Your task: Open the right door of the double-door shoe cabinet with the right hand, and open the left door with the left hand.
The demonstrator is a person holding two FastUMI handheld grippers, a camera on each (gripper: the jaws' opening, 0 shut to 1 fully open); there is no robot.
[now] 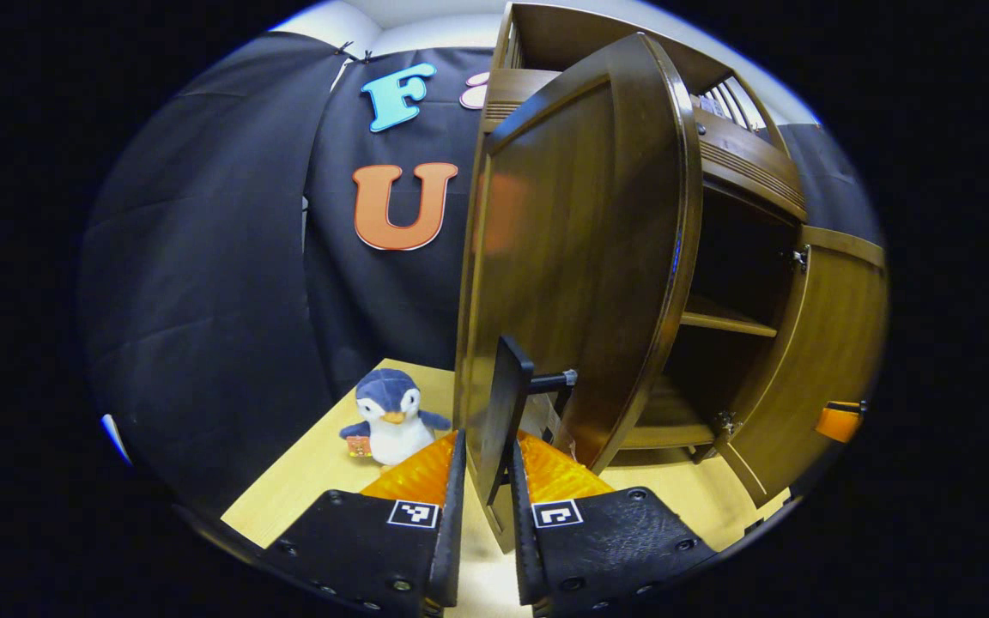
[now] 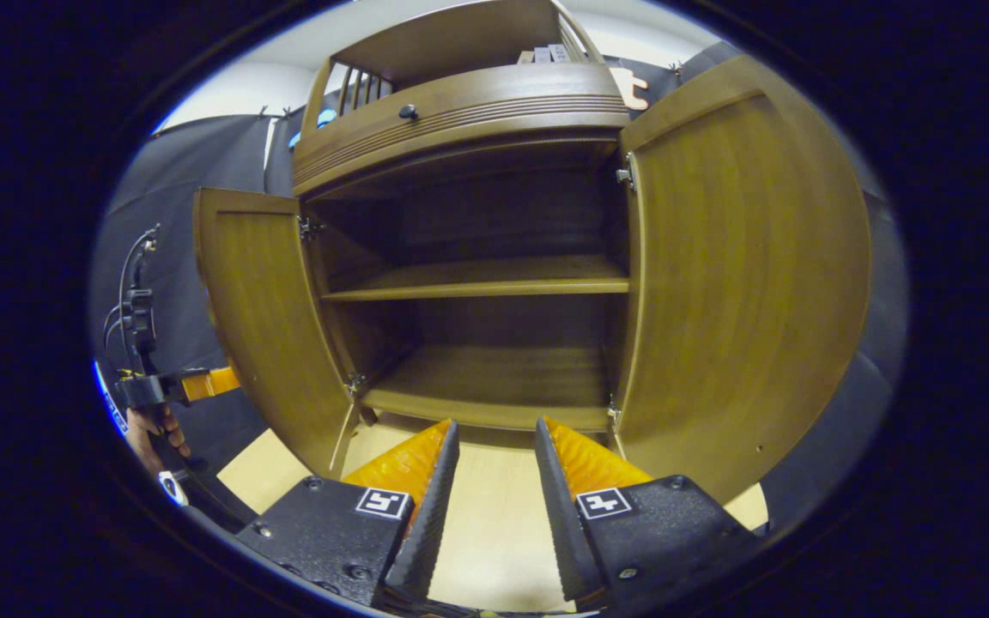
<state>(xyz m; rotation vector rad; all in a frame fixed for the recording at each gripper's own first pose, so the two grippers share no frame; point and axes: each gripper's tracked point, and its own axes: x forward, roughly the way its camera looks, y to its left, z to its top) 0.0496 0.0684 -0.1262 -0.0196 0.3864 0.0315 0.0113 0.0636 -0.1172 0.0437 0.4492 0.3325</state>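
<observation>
The brown wooden shoe cabinet [image 2: 460, 103] stands with both doors swung wide, baring two shelves [image 2: 477, 279]. In the left gripper view the left door [image 1: 580, 223] is seen nearly edge-on, and my left gripper [image 1: 488, 439] is shut on its black handle [image 1: 505, 386], a finger on each side. The right door [image 2: 743, 283] hangs open at the right of the right gripper view. My right gripper [image 2: 496, 425] is open in front of the cabinet's bottom shelf, holding nothing. The left door [image 2: 263, 318] shows there too, with the left gripper [image 2: 203, 384] and a hand behind it.
A plush penguin [image 1: 391, 416] sits on the light wooden floor [image 1: 306, 481] left of the left door. Black cloth walls close the booth behind and beside the cabinet. A drawer with a small knob [image 2: 409, 112] runs above the doors.
</observation>
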